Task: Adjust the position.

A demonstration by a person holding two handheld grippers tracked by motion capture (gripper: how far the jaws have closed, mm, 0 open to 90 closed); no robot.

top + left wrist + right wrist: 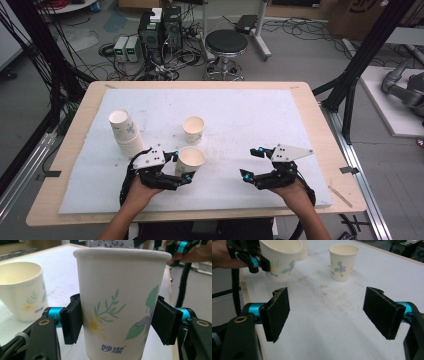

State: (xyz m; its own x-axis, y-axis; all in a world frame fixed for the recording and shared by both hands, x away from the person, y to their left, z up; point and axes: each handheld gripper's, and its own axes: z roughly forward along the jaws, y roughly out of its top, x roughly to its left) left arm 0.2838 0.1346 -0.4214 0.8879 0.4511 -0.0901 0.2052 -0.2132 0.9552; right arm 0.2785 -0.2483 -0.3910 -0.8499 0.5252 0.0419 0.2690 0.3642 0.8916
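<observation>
Right now I have the flowered paper cup [120, 305] clamped between my left gripper's [181, 165] pads, both pressing its sides, near the front of the white mat [240, 115]; its base is cut off from me. My right gripper [325, 312] hangs wide open, nothing between its pads. Behind stand a second cup [193, 129] and a leaning cup stack [126, 132].

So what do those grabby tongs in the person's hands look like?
Both tongs, left and right, are black frames with bright blue joints near the tips. Each carries a grey three-cornered plate dotted with small holes, and a black cable trails behind. The pads are flat, black and rough-looking. Brass-coloured rings mark the arms.
</observation>
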